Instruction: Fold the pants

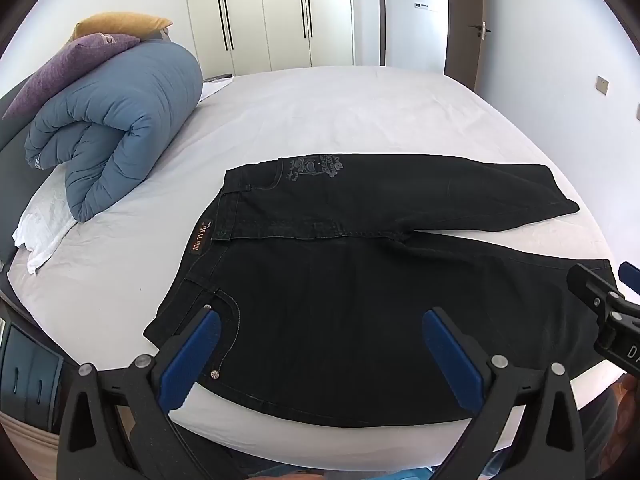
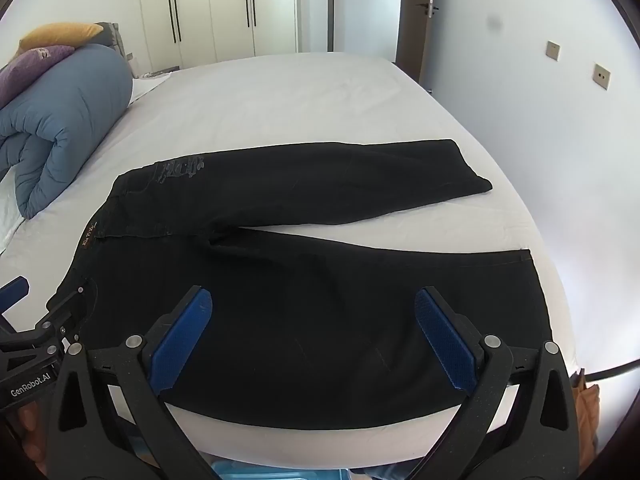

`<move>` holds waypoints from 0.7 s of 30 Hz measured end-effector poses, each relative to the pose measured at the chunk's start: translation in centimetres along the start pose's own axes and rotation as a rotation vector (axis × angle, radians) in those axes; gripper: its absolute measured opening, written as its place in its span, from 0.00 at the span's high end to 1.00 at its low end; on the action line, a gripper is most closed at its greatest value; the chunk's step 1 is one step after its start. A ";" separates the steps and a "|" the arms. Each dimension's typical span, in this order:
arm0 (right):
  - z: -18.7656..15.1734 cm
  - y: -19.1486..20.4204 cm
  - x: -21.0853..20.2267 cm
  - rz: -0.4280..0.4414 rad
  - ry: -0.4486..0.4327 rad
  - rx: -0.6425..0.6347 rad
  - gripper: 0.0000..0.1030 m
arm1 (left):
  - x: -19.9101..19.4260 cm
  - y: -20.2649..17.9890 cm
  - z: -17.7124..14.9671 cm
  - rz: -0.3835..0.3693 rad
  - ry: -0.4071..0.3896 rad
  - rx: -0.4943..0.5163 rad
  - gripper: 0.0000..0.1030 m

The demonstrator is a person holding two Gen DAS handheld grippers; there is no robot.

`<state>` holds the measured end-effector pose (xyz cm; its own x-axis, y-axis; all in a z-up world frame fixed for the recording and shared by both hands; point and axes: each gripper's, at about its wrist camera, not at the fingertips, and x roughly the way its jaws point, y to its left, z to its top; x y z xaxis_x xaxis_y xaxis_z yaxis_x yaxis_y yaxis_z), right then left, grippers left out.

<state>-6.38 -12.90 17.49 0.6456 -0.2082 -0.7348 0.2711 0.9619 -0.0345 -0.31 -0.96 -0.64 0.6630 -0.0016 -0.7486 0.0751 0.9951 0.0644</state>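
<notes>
Both tools tilt down over the near edge of the bed (image 1: 360, 112): the left hand-held gripper (image 1: 320, 344) and right hand-held gripper (image 2: 314, 328) each have blue pads spread wide with nothing between them. Black pants (image 1: 360, 280) lie flat below, waistband to the left, legs splayed apart to the right. Their near hem is hidden behind the tool bodies. A rolled blue duvet (image 1: 120, 128) with purple and yellow pillows sits far left, well apart.
</notes>
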 end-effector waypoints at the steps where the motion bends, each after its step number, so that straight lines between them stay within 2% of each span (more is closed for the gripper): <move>1: 0.1 0.1 0.0 0.000 0.001 -0.001 0.00 | 0.0 0.0 0.0 0.000 0.000 0.000 0.00; 21: -1.0 0.8 0.9 0.001 0.016 -0.015 0.00 | 0.2 1.4 0.0 -0.008 0.005 -0.015 0.00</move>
<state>-6.30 -12.20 16.07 0.6342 -0.2046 -0.7456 0.2597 0.9647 -0.0438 -0.10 0.46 -0.70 0.6586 -0.0090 -0.7524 0.0694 0.9964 0.0487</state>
